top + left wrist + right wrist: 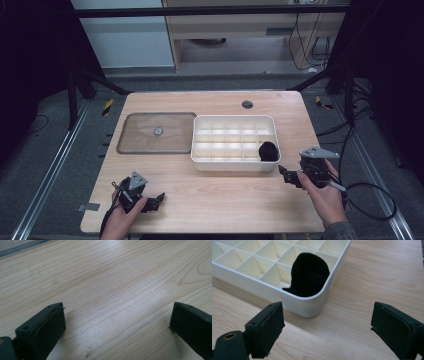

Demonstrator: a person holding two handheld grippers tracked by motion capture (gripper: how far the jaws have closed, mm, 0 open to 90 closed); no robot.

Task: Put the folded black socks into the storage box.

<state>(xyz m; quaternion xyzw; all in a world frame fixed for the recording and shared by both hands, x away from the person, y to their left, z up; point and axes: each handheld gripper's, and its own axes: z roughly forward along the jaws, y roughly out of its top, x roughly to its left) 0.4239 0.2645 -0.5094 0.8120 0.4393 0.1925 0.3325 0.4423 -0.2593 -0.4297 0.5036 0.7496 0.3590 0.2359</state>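
Jaws apart; right gripper [327, 327] view: sock [310, 275] cornered.

On the table [215, 195], the divided tray [233, 165] sits right of centre, its lid [156, 133] just left; a rolled cloth [268, 151] fills its near-right compartment.

1. Nothing readable anywhere, honestly: no labels, brands or numbers.
2. Closest thing to a sign is the yellow-and-black hazard tape [107, 106] on the floor left of the table [210, 200], plus another strip [324, 104] on the right. Stripes only, no wording.
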